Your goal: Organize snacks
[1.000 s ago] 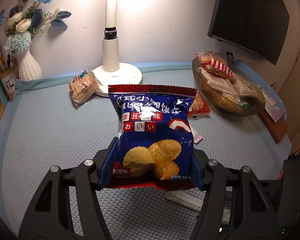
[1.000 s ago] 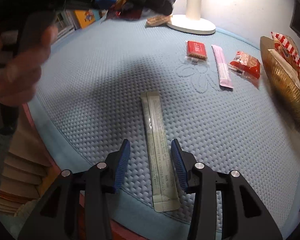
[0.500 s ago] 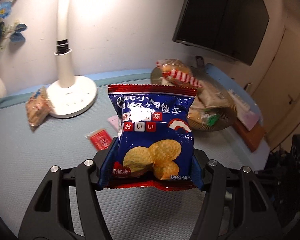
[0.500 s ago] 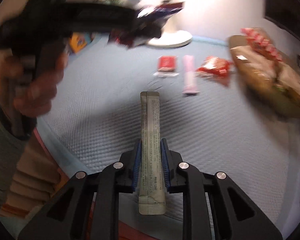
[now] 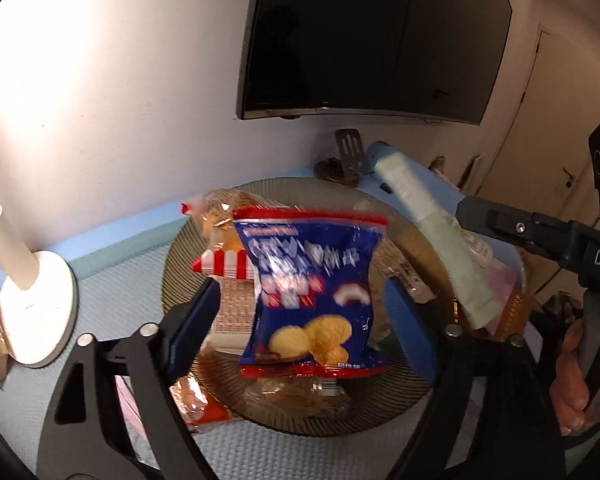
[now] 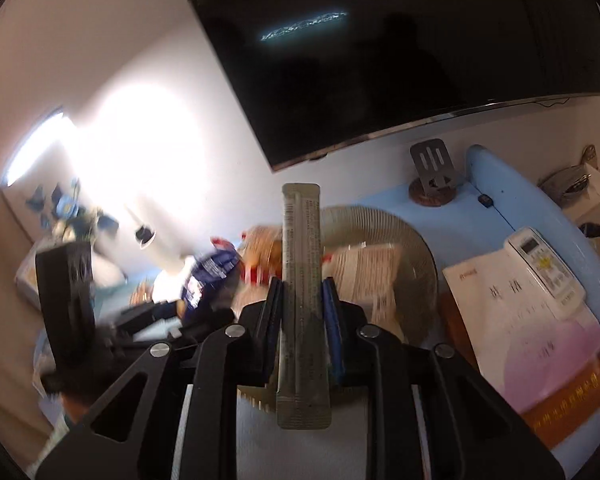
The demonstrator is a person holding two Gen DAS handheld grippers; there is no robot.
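We are holding our left gripper (image 5: pixel 304 316) over the bowl (image 5: pixel 380 412), and its blue fingers (image 5: pixel 196 320) are standing wide apart, clear of the chip bag (image 5: pixel 312 296) on both sides. The bag, blue with red edges, is showing blurred between the fingers and above the snacks already lying in the bowl; we cannot tell whether it is touching them. A striped red-and-white pack (image 5: pixel 226 264) is lying in the bowl just behind the bag. Left of the bowl the lamp base (image 5: pixel 40 312) is sitting on the blue mat (image 5: pixel 112 300), and an orange snack (image 5: pixel 198 406) is lying on the mat at the bowl's near edge. Our right gripper (image 6: pixel 302 320) is clamping the stick pack (image 6: pixel 302 280) by its long sides, with the pack pointing forward and its far end reaching over the bowl (image 6: pixel 420 264). In the left view the same stick pack (image 5: pixel 436 236) is slanting in from the right above the bowl's right side. A remote (image 6: pixel 544 264) is resting on papers to the right of the bowl, and a dark screen (image 5: pixel 372 36) is hanging on the wall behind.
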